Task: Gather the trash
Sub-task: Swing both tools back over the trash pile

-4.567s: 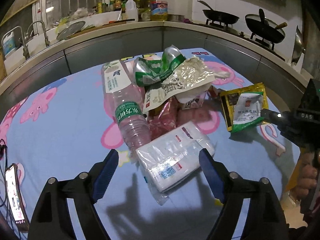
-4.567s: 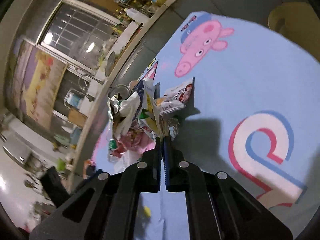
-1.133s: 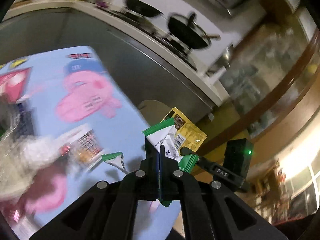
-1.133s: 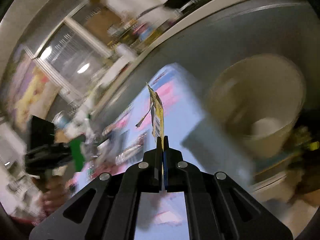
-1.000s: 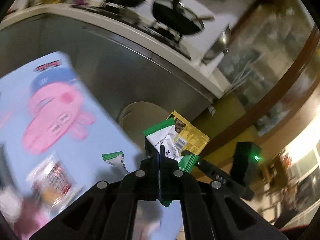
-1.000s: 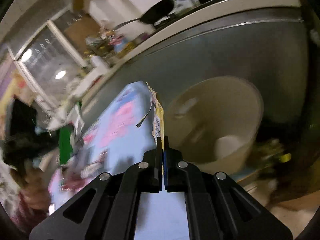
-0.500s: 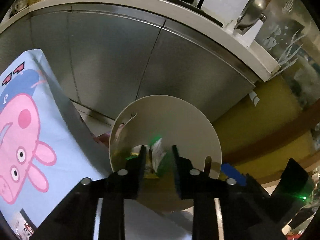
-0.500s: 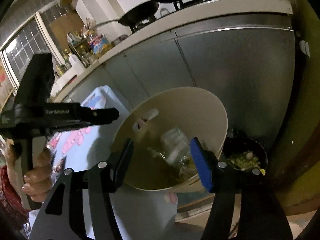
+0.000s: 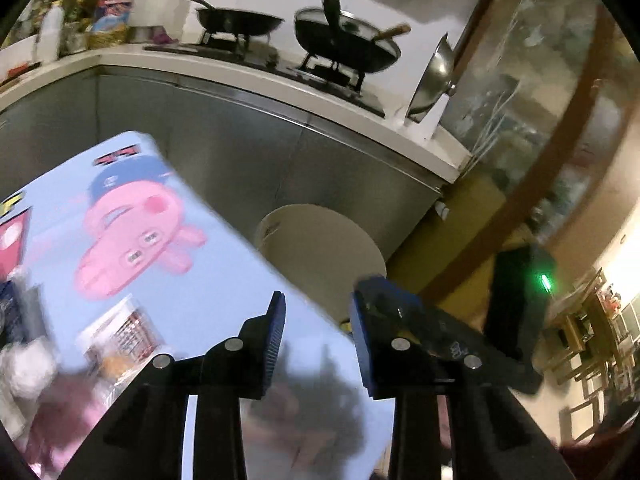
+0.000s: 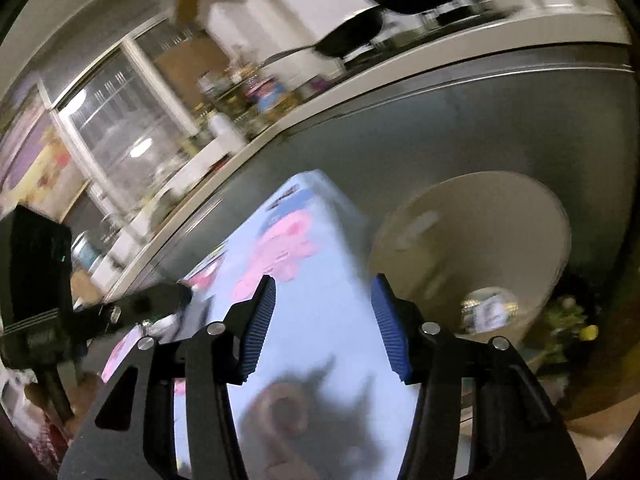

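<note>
Both grippers are empty now: my left gripper point(image 9: 316, 332), low centre in its view, stands apart after dropping its green wrapper, with the cream trash bin point(image 9: 320, 240) just above it and a snack packet point(image 9: 120, 332) left on the blue tablecloth point(image 9: 224, 248) at lower left. Right view: my right gripper point(image 10: 322, 320) also gapes, its yellow packet gone; discarded wrappers point(image 10: 486, 314) lie in the bin at right.

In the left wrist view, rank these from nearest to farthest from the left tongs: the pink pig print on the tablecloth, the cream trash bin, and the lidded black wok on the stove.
1. Cream trash bin: just beyond the open left tongs, past the table edge.
2. Pink pig print: on the tablecloth, off to the left.
3. Lidded black wok: on the stove, above and far behind.
</note>
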Demonstrator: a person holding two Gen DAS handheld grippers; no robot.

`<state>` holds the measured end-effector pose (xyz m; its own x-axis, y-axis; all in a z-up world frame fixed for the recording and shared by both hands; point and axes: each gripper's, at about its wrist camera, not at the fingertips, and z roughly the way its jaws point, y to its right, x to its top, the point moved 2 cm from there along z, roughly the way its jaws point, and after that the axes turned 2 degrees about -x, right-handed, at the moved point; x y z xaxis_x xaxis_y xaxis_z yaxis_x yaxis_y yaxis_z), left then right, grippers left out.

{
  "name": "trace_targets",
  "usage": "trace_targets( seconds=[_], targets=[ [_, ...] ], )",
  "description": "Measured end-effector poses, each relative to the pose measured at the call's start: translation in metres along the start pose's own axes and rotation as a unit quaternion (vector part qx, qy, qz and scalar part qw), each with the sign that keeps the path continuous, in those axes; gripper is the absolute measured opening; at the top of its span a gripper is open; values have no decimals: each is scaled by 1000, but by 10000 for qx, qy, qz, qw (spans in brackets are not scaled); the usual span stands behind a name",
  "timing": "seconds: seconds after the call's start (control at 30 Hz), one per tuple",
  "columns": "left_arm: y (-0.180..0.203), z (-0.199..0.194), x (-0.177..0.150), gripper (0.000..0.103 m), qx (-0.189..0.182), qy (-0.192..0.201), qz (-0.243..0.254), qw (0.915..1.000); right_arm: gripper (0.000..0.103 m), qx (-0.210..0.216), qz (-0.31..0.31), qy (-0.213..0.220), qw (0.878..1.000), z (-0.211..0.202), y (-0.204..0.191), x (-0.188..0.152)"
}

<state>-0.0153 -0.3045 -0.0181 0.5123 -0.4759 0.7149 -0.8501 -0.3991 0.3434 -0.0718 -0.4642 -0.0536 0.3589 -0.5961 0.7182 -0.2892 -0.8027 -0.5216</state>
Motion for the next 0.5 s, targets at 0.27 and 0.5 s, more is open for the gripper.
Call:
trace_targets(
  seconds=[0.27, 0.5],
  targets=[
    [-97, -135, -102, 39, 1095, 426, -988, 9882, 49, 966, -615, -1039, 9880, 46, -107, -54],
    [-178, -198, -183, 53, 1702, 644, -2468, 9518, 44, 1273, -1825, -2040, 9534, 90, -197, -131]
  ],
)
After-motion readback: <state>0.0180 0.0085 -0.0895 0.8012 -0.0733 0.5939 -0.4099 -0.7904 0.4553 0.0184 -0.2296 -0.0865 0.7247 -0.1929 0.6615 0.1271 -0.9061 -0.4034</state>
